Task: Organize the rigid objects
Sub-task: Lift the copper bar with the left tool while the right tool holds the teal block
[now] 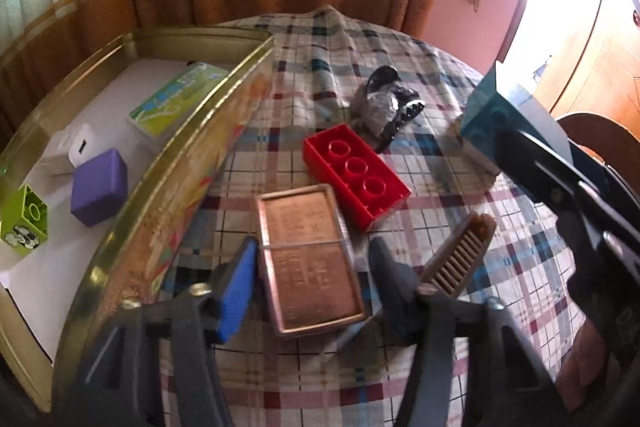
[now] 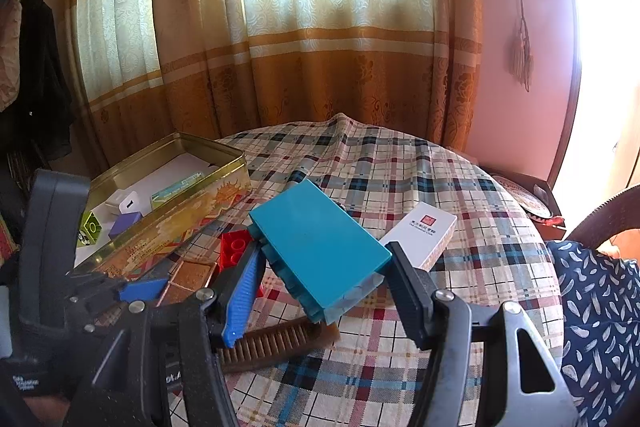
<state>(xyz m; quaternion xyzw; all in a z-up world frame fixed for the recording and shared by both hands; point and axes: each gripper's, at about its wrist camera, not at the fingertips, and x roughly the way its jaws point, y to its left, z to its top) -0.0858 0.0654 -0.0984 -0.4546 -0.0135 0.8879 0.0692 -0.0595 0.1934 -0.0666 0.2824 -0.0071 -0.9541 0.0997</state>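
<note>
My left gripper (image 1: 312, 267) stands open around a copper metal case (image 1: 310, 259) that lies on the plaid tablecloth; the fingers flank it and do not clearly touch it. A red toy brick (image 1: 356, 177) lies just beyond the case. My right gripper (image 2: 324, 279) is shut on a teal toy brick (image 2: 320, 247) and holds it tilted above the table; it also shows in the left wrist view (image 1: 486, 123). A gold tin (image 1: 168, 187) at the left holds a purple block (image 1: 100, 187), a green brick (image 1: 26, 221), a white charger (image 1: 70, 151) and a green card box (image 1: 180, 99).
A brown comb (image 1: 460, 253) lies right of the copper case. A black and silver crumpled object (image 1: 386, 107) sits beyond the red brick. A white box (image 2: 420, 239) lies on the table behind the teal brick. A chair (image 2: 600, 219) stands at the right.
</note>
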